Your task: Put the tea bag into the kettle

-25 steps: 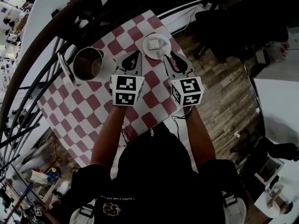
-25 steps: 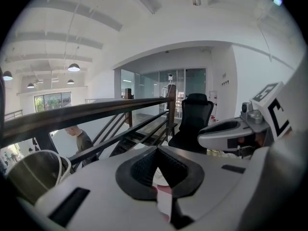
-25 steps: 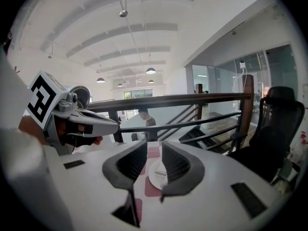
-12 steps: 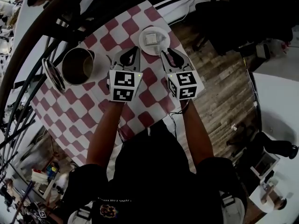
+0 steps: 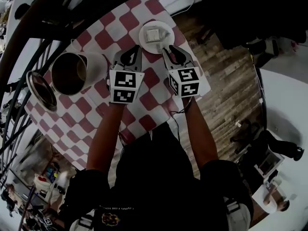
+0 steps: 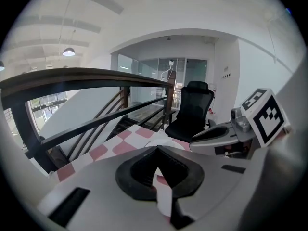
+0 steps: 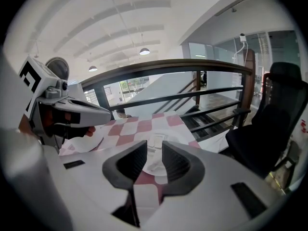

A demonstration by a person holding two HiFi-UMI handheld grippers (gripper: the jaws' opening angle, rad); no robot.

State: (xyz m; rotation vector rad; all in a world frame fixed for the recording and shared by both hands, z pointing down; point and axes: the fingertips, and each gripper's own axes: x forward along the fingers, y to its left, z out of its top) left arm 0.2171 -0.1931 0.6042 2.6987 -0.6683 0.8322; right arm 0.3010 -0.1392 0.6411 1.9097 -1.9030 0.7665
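Note:
A white plate (image 5: 144, 32) sits at the far end of the checked table with a small pale tea bag (image 5: 154, 34) on it. The steel kettle (image 5: 70, 73) stands open at the left, its lid (image 5: 41, 90) beside it. My right gripper (image 5: 167, 50) is open just short of the plate's near rim; between its jaws I see the tea bag (image 7: 155, 141) and the plate (image 7: 184, 137). My left gripper (image 5: 136, 49) hovers left of the plate, shut with nothing in it, its tips meeting (image 6: 156, 148). The right gripper (image 6: 224, 137) shows beside it.
The red-and-white checked cloth (image 5: 144, 102) covers the table. A dark railing (image 5: 29, 28) curves round the far left side. Wooden floor (image 5: 226, 90) lies to the right, with a black office chair (image 6: 192, 107) beyond the table's end.
The head view has swung, so the table, kettle and plate sit further left and higher. Both grippers keep about the same place just short of the plate.

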